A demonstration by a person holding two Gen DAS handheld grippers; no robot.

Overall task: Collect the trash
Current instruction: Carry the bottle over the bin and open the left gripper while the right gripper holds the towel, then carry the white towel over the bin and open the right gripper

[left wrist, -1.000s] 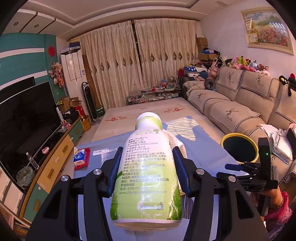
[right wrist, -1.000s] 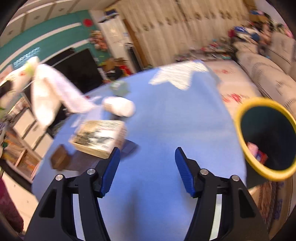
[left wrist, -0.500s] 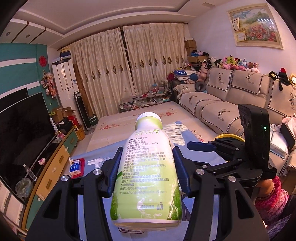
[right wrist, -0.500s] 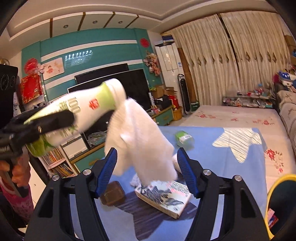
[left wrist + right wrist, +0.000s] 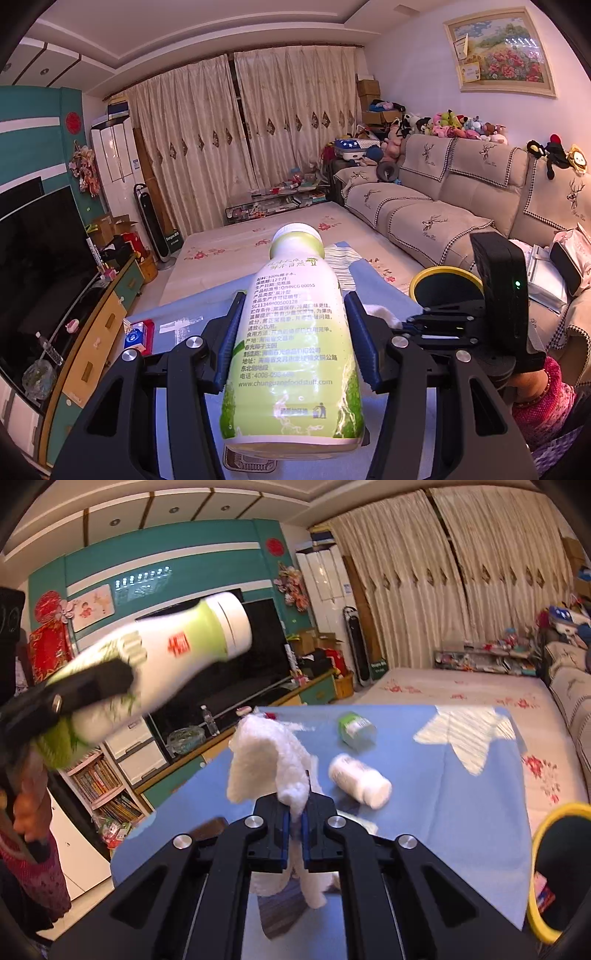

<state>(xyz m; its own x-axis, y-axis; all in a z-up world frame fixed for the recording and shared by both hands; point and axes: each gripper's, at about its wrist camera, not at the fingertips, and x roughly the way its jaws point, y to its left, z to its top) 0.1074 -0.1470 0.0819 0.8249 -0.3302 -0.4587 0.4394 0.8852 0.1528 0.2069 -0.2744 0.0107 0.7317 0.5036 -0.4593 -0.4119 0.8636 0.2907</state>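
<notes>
tissue (image 5: 275,764): crumpled white wad, pinched between our right gripper (image 5: 294,830) pads, which are closed tight on it; part stands up above the pads, part hangs below them.
bottle (image 5: 295,332): green-and-white drink bottle with a white cap, clamped between our left gripper (image 5: 293,339) pads at about half width; cap points away from us and slightly up.
left from the right view: we see the same bottle at the upper left, held in the air above the table edge, with a hand (image 5: 27,805) below it.
right from the left view: we see the right gripper just beside the bottle, a bit of white tissue at its tip.
table (image 5: 461,805): blue cloth; a small white bottle (image 5: 360,781) lies on its side, a green-capped container (image 5: 356,729) lies farther back, well apart from the tissue.
bin (image 5: 424,280): yellow rim, dark inside, beside the table on the sofa side; in the right view we see scraps in it.
sofa (image 5: 443,218): beige, along the right wall.
</notes>
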